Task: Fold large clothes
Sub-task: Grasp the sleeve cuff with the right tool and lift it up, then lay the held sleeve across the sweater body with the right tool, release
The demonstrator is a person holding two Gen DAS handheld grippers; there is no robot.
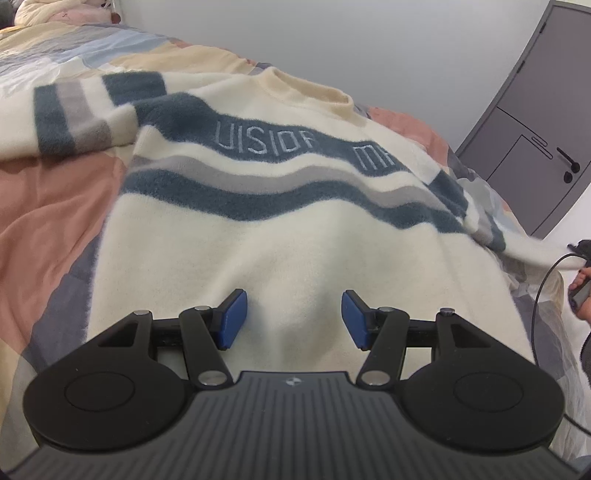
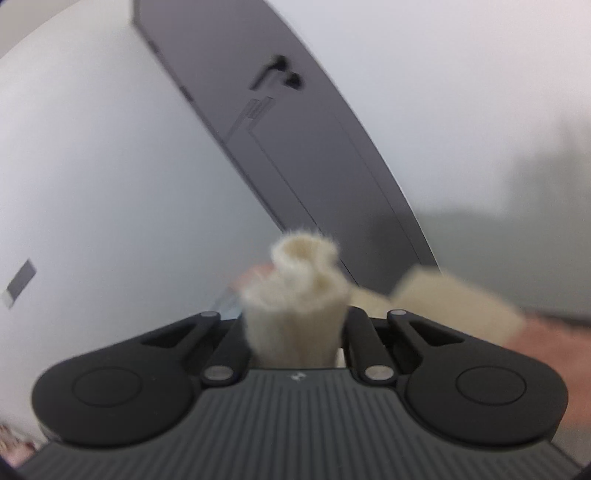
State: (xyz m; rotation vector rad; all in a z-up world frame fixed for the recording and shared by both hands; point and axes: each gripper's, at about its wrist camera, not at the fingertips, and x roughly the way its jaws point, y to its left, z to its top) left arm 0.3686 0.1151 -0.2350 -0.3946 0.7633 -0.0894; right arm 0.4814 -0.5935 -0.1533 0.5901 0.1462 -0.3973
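Note:
A cream fleece sweater (image 1: 280,258) with navy and grey wavy stripes and pale lettering lies face up on the bed. My left gripper (image 1: 293,319) is open, its blue pads (image 1: 233,317) resting on the lower cream part near the hem. The left sleeve (image 1: 74,114) lies folded out at the upper left. The right sleeve (image 1: 532,251) stretches off to the right edge. My right gripper (image 2: 295,314) is shut on the cream sleeve cuff (image 2: 299,288), which bunches up between the hidden fingers and is held off the bed.
The bed has a patchwork quilt (image 1: 48,221) in salmon, grey and beige. A grey door (image 1: 535,122) with a black handle stands at the right, also in the right wrist view (image 2: 295,147). A black cable (image 1: 539,295) hangs at the right. Pillows (image 1: 59,11) lie at the far left.

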